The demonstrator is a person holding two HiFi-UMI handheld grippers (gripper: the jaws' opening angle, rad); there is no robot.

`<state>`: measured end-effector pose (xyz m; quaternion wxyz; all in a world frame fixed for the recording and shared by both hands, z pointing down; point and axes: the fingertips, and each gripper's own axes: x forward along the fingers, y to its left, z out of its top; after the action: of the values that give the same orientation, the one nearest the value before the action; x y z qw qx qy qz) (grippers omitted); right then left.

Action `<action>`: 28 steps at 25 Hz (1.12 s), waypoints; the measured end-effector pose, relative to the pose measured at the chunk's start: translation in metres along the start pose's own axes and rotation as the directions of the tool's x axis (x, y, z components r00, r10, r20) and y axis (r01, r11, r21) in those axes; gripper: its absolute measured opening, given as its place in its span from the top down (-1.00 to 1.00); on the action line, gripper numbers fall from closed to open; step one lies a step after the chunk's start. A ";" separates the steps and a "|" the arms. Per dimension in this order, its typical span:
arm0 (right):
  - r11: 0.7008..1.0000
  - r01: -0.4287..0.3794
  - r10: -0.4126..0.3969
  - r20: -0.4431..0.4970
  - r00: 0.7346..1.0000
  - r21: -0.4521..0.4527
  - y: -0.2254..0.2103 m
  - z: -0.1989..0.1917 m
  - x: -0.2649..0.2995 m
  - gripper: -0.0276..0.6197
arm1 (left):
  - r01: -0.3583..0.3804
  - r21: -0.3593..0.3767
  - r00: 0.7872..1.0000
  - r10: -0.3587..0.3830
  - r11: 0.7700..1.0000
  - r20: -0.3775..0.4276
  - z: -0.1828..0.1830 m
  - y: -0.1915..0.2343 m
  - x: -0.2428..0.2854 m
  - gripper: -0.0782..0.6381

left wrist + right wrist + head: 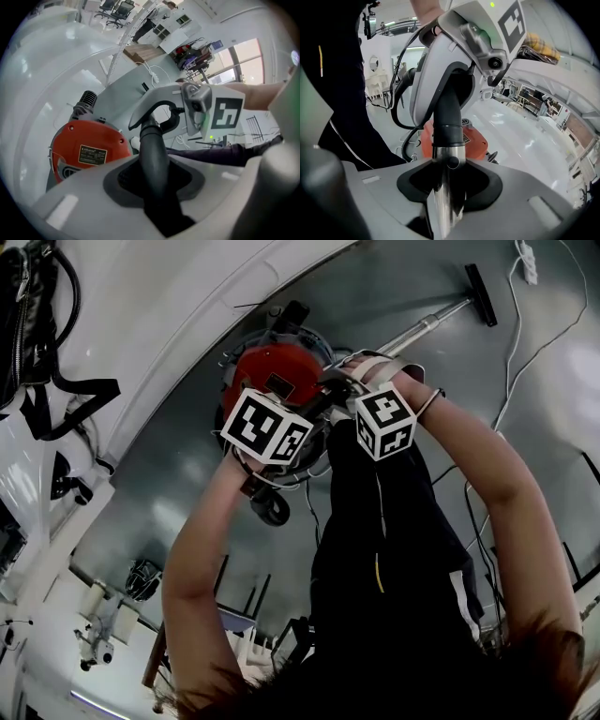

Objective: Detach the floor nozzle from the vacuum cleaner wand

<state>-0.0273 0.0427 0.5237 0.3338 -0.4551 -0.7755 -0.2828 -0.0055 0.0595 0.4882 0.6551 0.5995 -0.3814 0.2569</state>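
Left gripper (157, 190) is closed on the black handle tube (153, 150); right gripper (449, 185) is closed on the chrome wand (443, 211) just below the tube's cuff; floor nozzle (481, 294) sits on the wand's far end, on the floor beyond the red canister (281, 371).

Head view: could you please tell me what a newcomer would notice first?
The round red vacuum cleaner canister stands out, upper middle on the grey floor. Before it, the left gripper clasps a curved black plastic hose tube, the right gripper a shiny metal wand leading to the black floor nozzle, upper right.
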 end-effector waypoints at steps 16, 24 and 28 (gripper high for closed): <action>1.000 0.011 -0.010 0.036 0.999 -0.023 -0.002 0.004 -0.012 0.47 | -0.229 0.088 0.973 0.227 0.970 0.031 0.004 -0.004 -0.009 0.46; 0.997 -0.084 0.084 0.047 0.995 -0.002 -0.003 0.013 -0.013 0.46 | -0.384 0.189 0.923 0.384 0.904 0.037 -0.001 0.003 -0.020 0.46; 0.991 -0.130 0.129 0.063 0.990 0.015 -0.007 0.019 -0.012 0.45 | -0.511 0.304 0.851 0.523 0.804 0.047 -0.003 0.014 -0.029 0.47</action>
<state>-0.0341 0.0480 0.5020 0.3317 -0.5099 -0.7568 -0.2390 -0.0325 0.0681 0.4725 0.4669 0.5616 -0.4727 0.4931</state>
